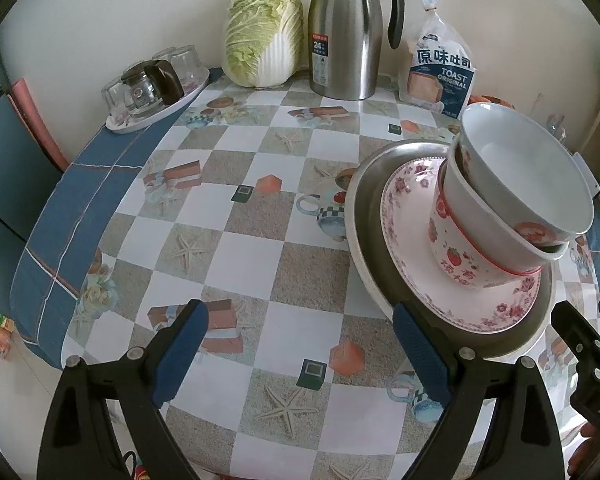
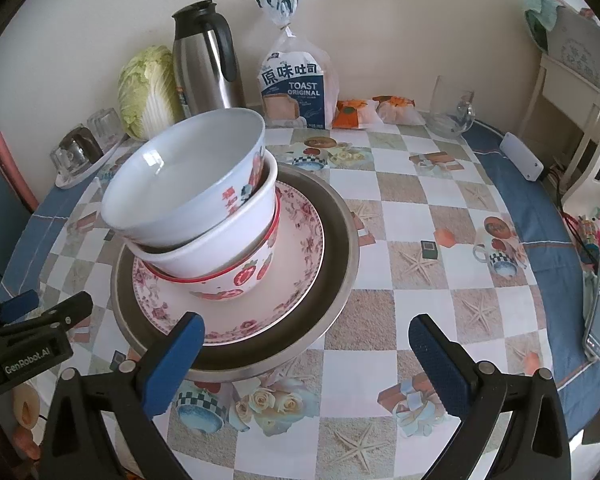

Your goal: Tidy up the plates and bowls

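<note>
Apparently near done: three bowls sit nested, top one tilted, on the floral plate inside the steel plate on the bench; left gripper and right gripper hover beside, fingers apart, holding nothing; levelling the top bowl perhaps remains.

Three stacked bowls; two plates; one thermos; one cabbage; one bread bag; two grippers.
</note>
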Demonstrator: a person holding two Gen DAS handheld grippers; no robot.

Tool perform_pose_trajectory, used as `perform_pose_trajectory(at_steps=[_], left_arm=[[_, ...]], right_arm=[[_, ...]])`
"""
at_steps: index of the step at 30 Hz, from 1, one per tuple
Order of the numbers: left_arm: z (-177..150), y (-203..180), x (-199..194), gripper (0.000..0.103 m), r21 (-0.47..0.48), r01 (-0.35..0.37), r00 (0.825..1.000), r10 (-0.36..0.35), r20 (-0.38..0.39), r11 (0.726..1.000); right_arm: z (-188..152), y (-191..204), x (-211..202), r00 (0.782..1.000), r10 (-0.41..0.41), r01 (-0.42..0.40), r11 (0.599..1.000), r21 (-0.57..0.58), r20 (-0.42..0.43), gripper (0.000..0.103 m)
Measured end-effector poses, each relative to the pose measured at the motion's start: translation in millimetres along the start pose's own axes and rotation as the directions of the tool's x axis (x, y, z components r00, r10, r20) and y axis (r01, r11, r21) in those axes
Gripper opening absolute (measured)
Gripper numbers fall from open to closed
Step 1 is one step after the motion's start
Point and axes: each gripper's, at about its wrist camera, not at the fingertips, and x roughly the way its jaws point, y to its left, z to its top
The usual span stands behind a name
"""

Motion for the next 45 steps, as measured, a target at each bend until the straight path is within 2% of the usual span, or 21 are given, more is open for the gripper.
perform_pose_trajectory(at_steps=[36, 45], left_arm=[[-1.6, 1.4, 1.7, 0.094, -0.005, 0.0, 1.0, 0.0, -0.009, 1.0], [-2.8, 2.2, -3.3, 0.094, 0.0, -0.004, 1.0, 0.004, 0.014, 1.0]], right_arm=[[-2.4, -1.2, 4.3, 1.0, -0.005, 0.005, 1.0, -0.004, -0.02, 0.103], [-1.7, -1.3, 5.6, 1.0, -0.007, 0.007, 1.0, -0.006, -0.028, 0.103]])
